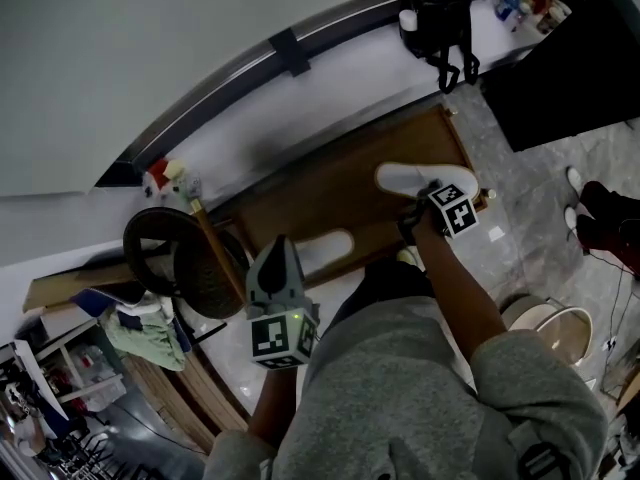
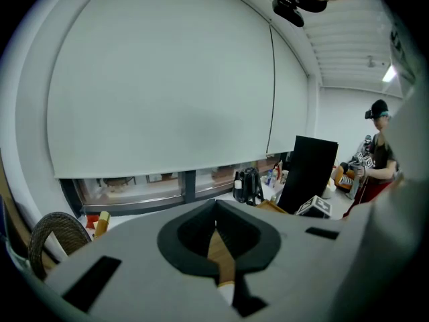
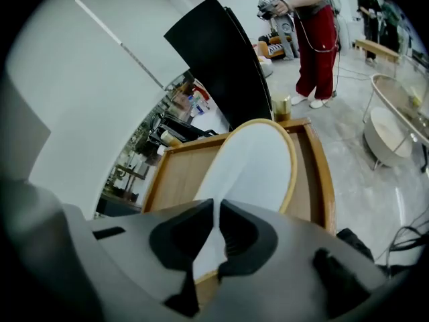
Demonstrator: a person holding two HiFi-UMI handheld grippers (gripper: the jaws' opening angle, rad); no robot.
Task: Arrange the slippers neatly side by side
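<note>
Two white slippers on tray (image 1: pixel 300 200), well apart, not parallel. Right tongs (image 3: pixel 216 210) pinch edge of right slipper (image 3: pixel 258 159). Left tongs (image 2: pixel 216 213) pressed together, empty, held high. Left slipper (image 1: pixel 325 250) untouched. Slippers likely light, soft, floppy: grip at sole rim, slide rather than lift. One tray.

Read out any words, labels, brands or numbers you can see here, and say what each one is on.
No text can be read.
The left cube and right cube carry black-and-white square markers, not letters.
Labels on the bottles on the sill are too small and blurred to read.
Neither the left slipper nor the right slipper shows any print.
</note>
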